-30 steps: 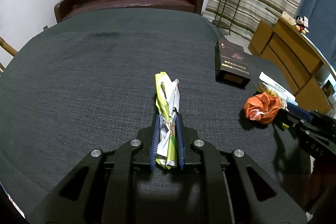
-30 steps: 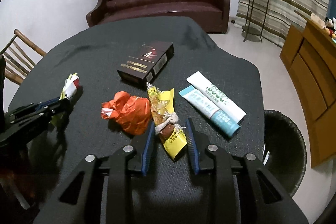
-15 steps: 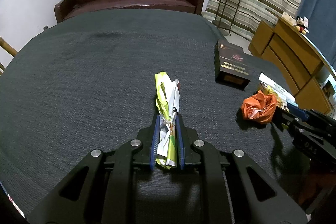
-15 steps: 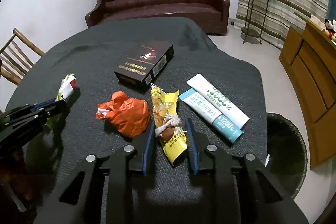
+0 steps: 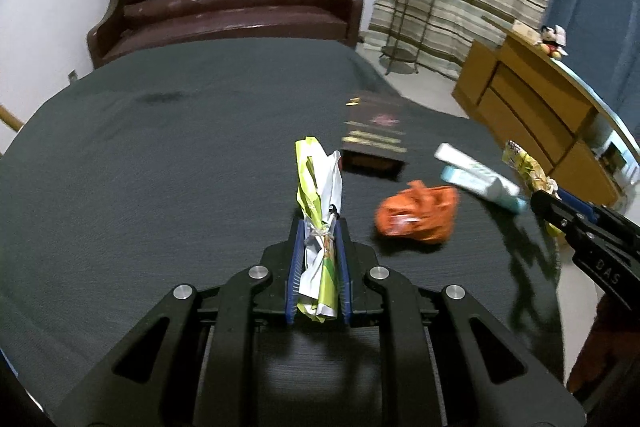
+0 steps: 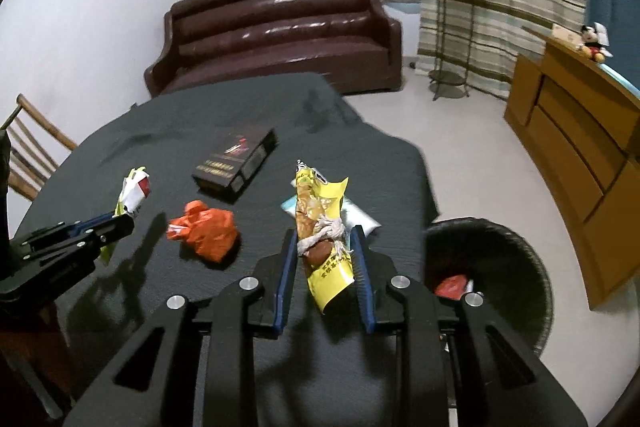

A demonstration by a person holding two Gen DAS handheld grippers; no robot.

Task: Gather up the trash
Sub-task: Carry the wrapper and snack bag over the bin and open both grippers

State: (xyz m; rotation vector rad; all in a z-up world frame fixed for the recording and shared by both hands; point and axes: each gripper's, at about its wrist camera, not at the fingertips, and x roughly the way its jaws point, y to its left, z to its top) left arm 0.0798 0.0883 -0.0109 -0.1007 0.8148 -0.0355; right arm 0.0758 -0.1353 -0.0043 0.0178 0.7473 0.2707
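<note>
- Left wrist view: left tool (image 5: 319, 247) clamped shut on the green-and-white wrapper (image 5: 318, 187), tied bundle upright between the pads, clear of the desk (image 5: 160, 163).
- Right wrist view: right tool (image 6: 325, 259) closed on the yellow snack wrapper (image 6: 322, 211), pads pressing at its string-tied middle, top end pointing to 12 o'clock.
- Step in hand: both pickups done, carry phase, looks like transfer toward the bin.
- Black mesh bin (image 6: 516, 247) on the floor at 3 o'clock of the right tool, just beside the desk edge; red scrap already inside.
- Next: swing right tool to 3 o'clock over the bin rim, release only once above the opening; left load follows, longer reach across the desk.
- Remaining on desk: orange crumpled bag (image 6: 208, 235) at 9 o'clock of the right tool. Dark box (image 6: 236, 159) at 11 o'clock and tubes (image 5: 476, 179) probably not trash.
</note>
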